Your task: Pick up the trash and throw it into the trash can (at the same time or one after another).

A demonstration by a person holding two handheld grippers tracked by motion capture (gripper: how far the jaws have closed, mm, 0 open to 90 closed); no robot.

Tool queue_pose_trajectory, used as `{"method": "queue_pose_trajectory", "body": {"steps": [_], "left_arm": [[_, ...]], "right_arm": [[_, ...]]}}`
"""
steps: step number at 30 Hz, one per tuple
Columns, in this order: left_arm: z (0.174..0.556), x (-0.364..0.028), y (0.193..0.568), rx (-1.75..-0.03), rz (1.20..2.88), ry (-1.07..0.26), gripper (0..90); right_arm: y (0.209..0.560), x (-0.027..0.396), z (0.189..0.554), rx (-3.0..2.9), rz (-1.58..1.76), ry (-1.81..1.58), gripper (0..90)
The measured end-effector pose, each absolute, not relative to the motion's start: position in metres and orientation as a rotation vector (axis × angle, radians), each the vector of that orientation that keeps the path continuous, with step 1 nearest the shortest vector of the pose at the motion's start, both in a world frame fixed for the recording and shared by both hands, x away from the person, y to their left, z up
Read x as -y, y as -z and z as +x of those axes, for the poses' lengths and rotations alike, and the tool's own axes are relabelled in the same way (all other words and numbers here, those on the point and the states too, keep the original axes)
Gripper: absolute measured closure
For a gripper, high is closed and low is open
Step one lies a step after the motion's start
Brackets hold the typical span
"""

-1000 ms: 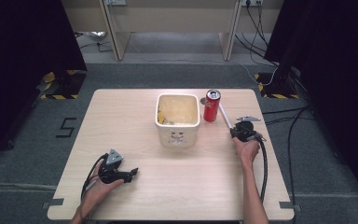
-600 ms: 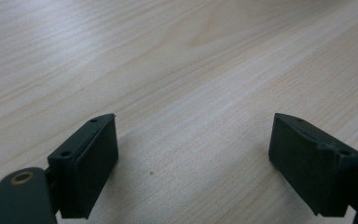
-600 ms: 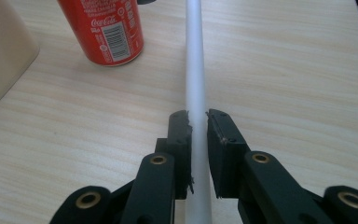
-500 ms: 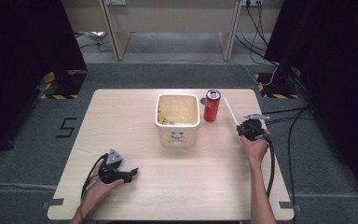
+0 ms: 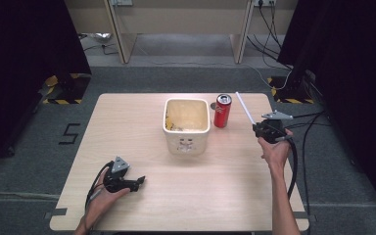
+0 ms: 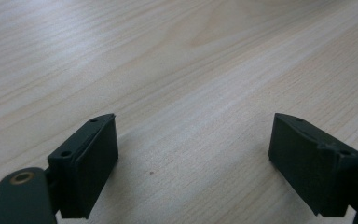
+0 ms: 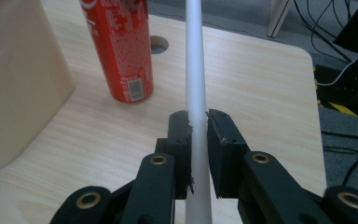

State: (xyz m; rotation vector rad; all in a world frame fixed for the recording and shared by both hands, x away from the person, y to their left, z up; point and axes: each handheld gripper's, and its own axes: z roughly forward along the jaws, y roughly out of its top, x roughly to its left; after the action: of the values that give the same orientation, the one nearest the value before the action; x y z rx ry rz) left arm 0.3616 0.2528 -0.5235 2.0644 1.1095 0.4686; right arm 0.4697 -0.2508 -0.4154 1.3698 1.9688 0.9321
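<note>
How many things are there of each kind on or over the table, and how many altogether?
Red soda can: 1
Cream tub: 1
White straw, clamped in the right gripper: 1
Grippers, counting the open left gripper: 2
Total: 5

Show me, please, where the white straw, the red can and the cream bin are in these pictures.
white straw (image 7: 195,79), right gripper view, on its shaft above the jaws.
red can (image 5: 222,111), high view, on its side wall.
cream bin (image 5: 186,142), high view, on its front wall.
</note>
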Motion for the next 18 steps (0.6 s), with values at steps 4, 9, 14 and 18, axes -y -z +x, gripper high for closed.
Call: {"method": "queue_pose_trajectory", "body": {"steps": [4, 9, 14, 18], "left_arm": [[0.362, -0.253, 0.524, -1.109, 2.065, -0.469, 14.8], [0.362, -0.253, 0.523, -1.108, 2.069, -0.469, 14.8], [0.362, -0.253, 0.524, -1.11, 2.065, -0.469, 14.8], [0.362, -0.253, 0.524, -1.109, 2.064, -0.469, 14.8]], "right_arm": [[0.402, 0.249, 0.466, -1.963, 1.341, -0.938, 79.6], [0.388, 0.246, 0.461, -1.964, 1.302, -0.947, 79.6], [0.373, 0.241, 0.456, -1.966, 1.261, -0.977, 79.6], [0.364, 0.235, 0.454, -1.982, 1.237, -1.015, 79.6]]}}
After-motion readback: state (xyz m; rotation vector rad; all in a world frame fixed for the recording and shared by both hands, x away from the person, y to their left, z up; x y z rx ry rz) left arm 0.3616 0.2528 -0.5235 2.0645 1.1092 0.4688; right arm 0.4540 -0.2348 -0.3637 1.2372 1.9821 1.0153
